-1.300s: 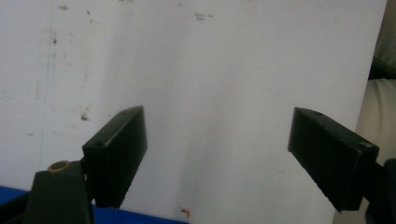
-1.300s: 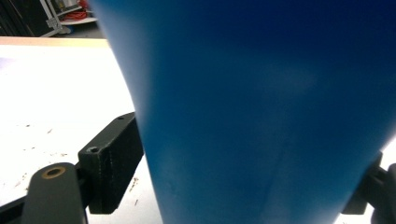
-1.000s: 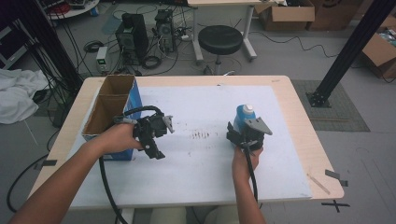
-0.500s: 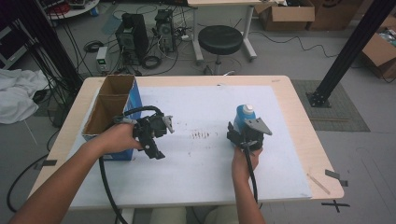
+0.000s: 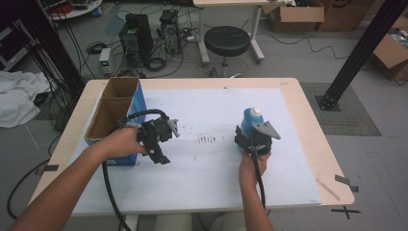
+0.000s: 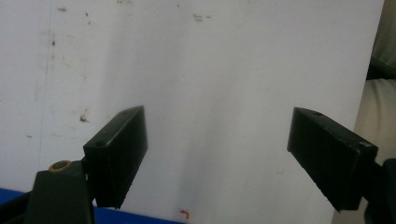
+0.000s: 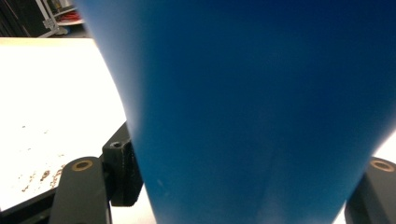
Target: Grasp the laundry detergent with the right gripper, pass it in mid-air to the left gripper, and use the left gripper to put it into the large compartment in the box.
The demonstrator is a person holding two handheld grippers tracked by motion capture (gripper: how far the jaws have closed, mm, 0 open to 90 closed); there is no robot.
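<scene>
Closing is the one change we can report: the jaws of the right gripper have just been coming together around the blue bottle, while both hands and everything on the table lie as they did one second ago. In the right gripper view the bottle stands very close, and the left jaw sits against its side low down; the other jaw is hidden behind the blue body. We judge that the jaws are now pressing on the bottle, or very nearly so, but we cannot be fully sure of a firm hold.

The bottle stands upright on the white sheet, at about three o'clock from the middle of the table, with its white cap at the top.

Further out, the left gripper hovers at about nine o'clock, just beside the open cardboard box. Its jaws stand wide apart with nothing between them; in the left gripper view we see bare sheet between the two.

For the work this means, in our judgement, that the grasp is being finished and a lift of the bottle can come next, perhaps toward the box.
</scene>
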